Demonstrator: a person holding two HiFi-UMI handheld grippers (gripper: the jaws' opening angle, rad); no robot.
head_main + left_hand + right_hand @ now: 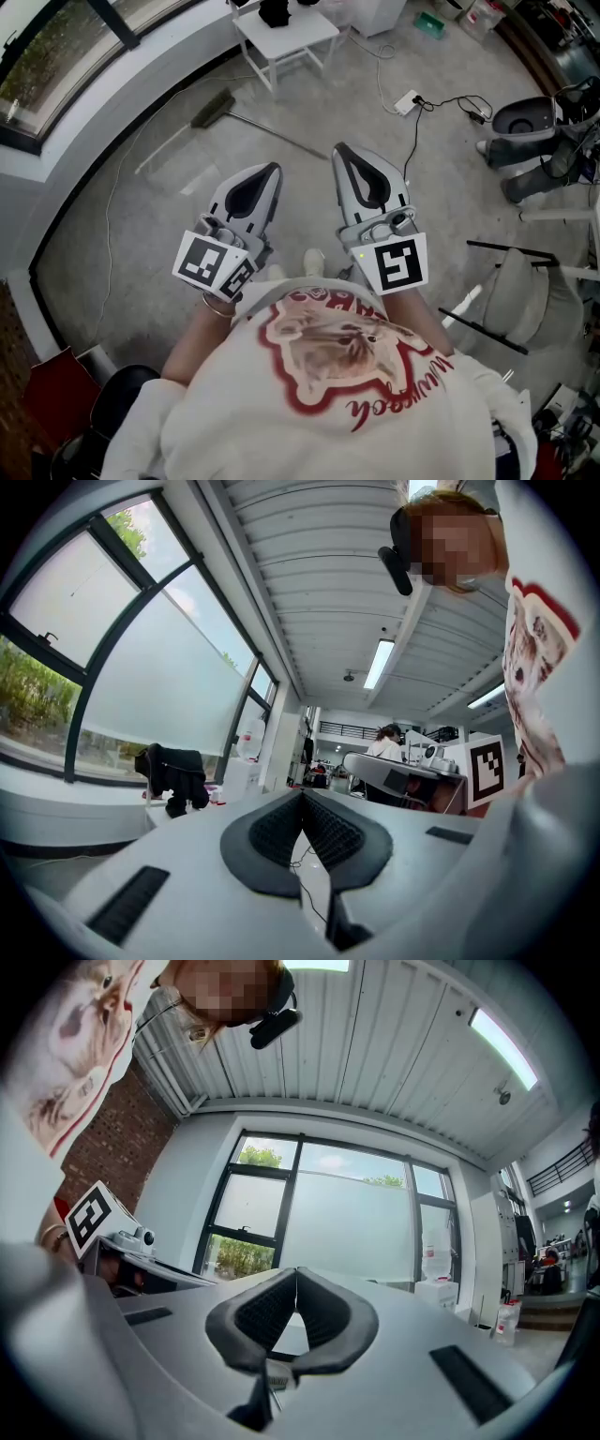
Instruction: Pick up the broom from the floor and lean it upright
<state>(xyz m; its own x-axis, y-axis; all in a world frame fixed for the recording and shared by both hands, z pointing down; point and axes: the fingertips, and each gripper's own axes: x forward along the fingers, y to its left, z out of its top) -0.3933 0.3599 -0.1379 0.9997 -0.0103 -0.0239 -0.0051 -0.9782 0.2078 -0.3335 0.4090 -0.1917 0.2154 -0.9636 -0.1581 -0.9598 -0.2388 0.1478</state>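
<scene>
The broom (pixel 214 107) lies flat on the grey floor ahead of me, its dark bristle head to the left and its thin handle (pixel 281 141) running right toward my right gripper's tip. Both grippers are held level in front of my chest, well above the floor and apart from the broom. My left gripper (pixel 274 169) is shut with nothing in it; its tips meet in the left gripper view (pixel 302 794). My right gripper (pixel 339 148) is also shut and empty, with the tips touching in the right gripper view (pixel 296 1271).
A white table (pixel 281 37) stands beyond the broom. A power strip (pixel 408 101) with a black cable lies at the back right. Grey equipment (pixel 525 117) and a folded white frame (pixel 520 291) crowd the right side. A curved white window sill (pixel 103 122) bounds the left.
</scene>
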